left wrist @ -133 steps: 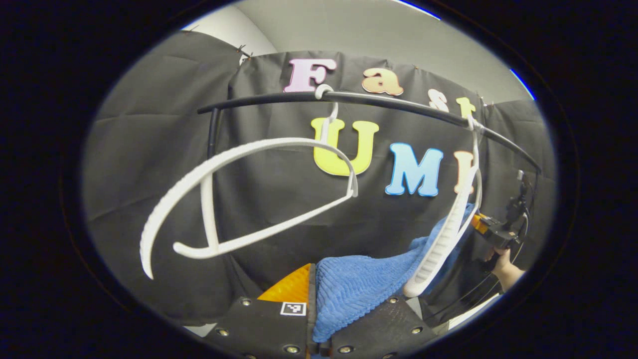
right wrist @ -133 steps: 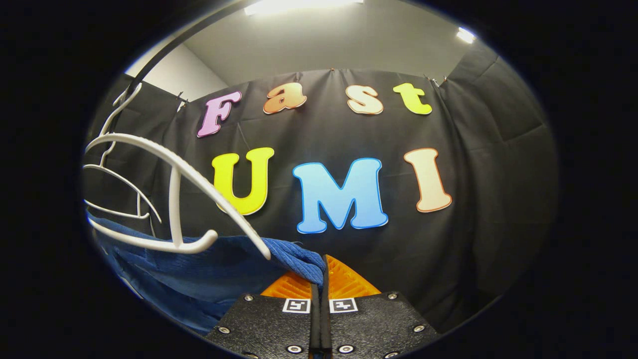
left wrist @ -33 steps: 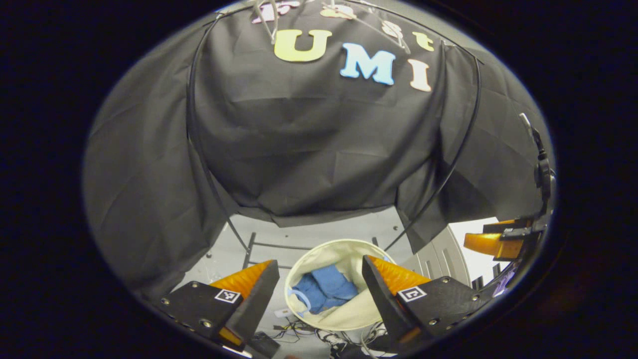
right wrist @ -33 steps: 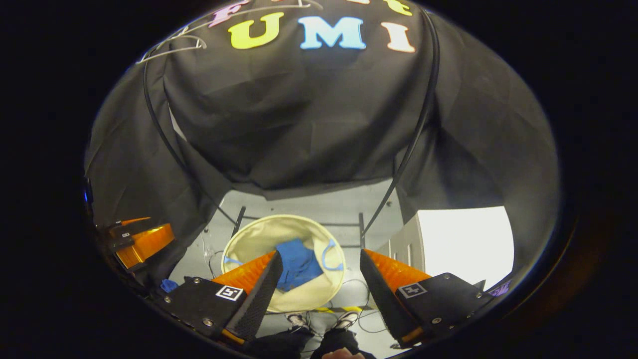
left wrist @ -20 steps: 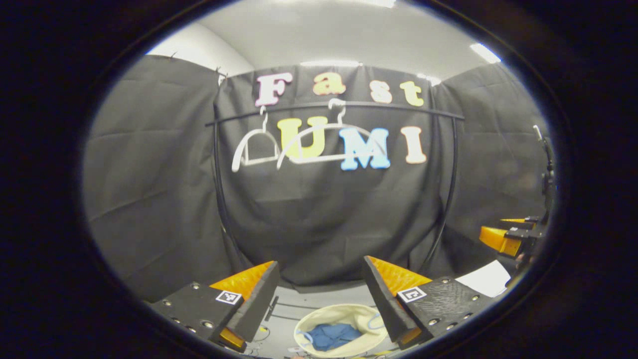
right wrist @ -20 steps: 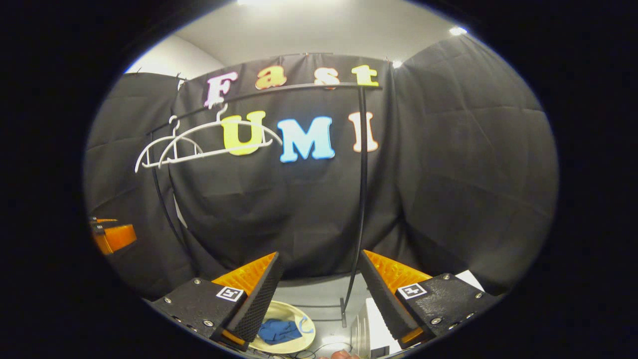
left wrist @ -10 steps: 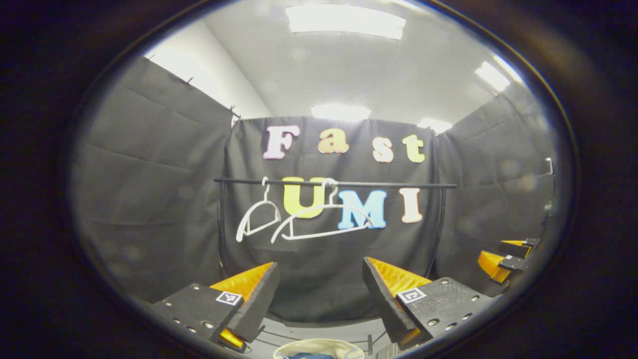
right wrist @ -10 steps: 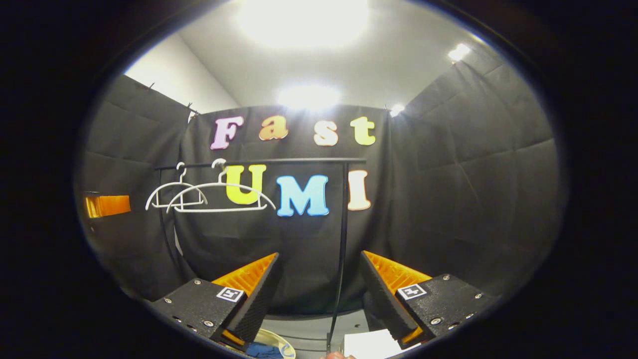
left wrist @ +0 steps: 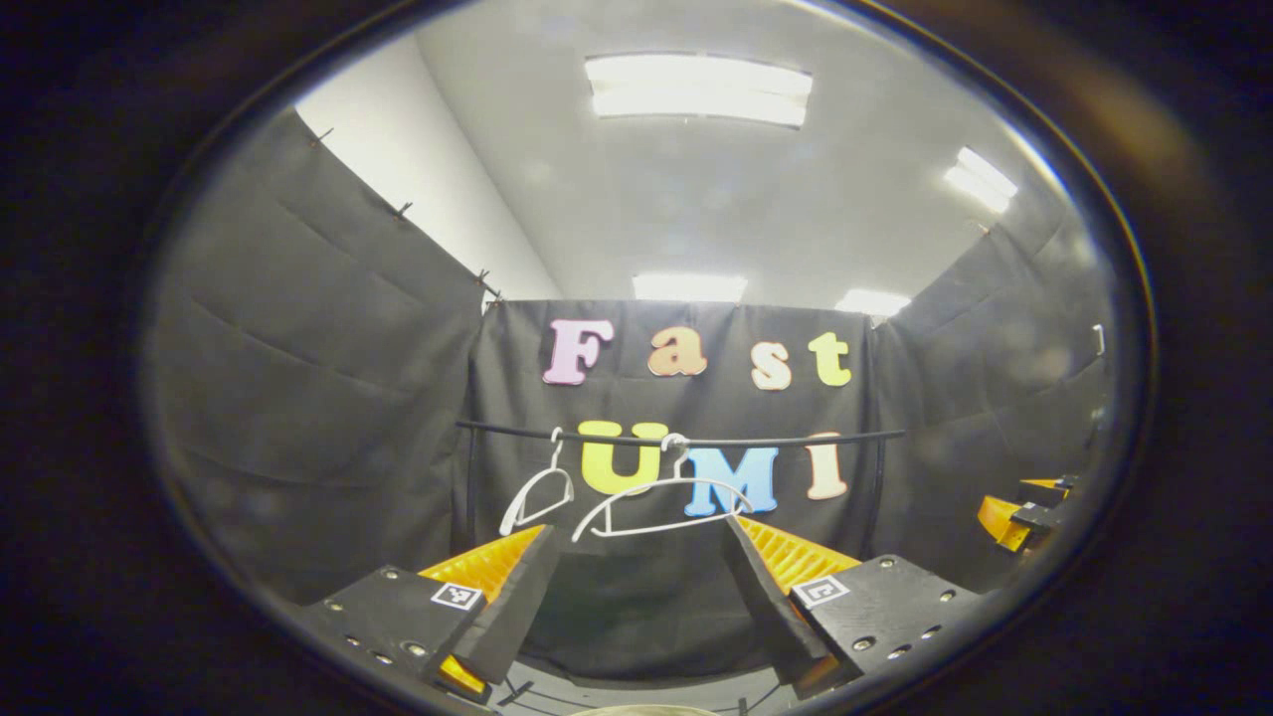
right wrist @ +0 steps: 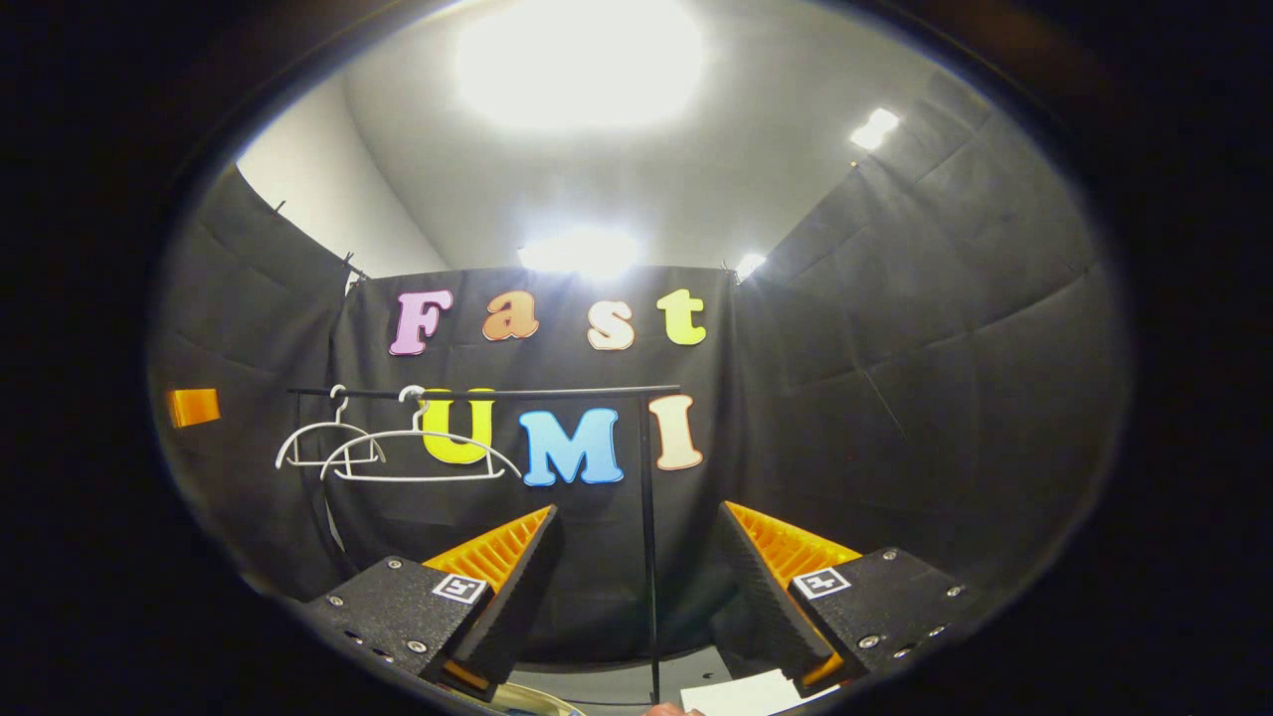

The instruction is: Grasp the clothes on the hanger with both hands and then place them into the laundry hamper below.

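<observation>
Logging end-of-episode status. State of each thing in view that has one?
left gripper: open, nothing between its fingers.
right gripper: open, nothing between its fingers.
larger hanger: hooked on the rail, bare.
smaller hanger: hooked on the rail, bare.
rail: up, carrying both hangers.
laundry hamper: just a sliver of rim at the bottom edge; contents can't be told.

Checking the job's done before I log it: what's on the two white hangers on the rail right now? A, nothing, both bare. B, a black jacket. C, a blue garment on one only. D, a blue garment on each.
A: both hangers hang bare on the rail, only their white frames showing against the black cloth.
</observation>
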Motion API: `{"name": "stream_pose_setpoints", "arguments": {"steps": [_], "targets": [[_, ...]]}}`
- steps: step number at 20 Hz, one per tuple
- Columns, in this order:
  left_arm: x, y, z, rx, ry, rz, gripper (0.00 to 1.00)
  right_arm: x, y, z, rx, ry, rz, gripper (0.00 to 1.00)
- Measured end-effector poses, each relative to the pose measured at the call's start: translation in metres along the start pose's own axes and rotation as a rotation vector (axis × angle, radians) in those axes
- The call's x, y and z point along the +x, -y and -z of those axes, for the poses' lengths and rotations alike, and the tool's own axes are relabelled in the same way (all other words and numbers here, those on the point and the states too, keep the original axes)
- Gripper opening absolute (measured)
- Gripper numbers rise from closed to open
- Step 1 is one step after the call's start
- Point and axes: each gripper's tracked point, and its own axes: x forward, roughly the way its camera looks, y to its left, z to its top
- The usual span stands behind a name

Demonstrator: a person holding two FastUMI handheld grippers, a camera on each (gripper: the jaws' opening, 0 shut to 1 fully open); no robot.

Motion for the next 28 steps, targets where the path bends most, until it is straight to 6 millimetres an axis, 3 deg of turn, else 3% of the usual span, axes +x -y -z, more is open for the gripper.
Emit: {"name": "stream_pose_setpoints", "arguments": {"steps": [7,14,20,28], "targets": [[-0.014,-0.021,0.029,0.008,-0.095,-0.002,0.98,-0.018,-0.017,0.035,0.015,-0.113,-0.008,0.96],[-0.022,-0.033,0.052,-0.018,-0.136,-0.009,0.98,-0.011,-0.037,0.028,-0.010,-0.107,-0.033,0.95],[-0.032,-0.047,0.062,-0.037,-0.169,-0.033,0.97,-0.021,-0.055,0.033,-0.036,-0.124,-0.075,0.96],[-0.041,-0.049,0.087,-0.037,-0.208,-0.026,0.97,-0.028,-0.060,0.043,-0.034,-0.147,-0.074,0.96]]}}
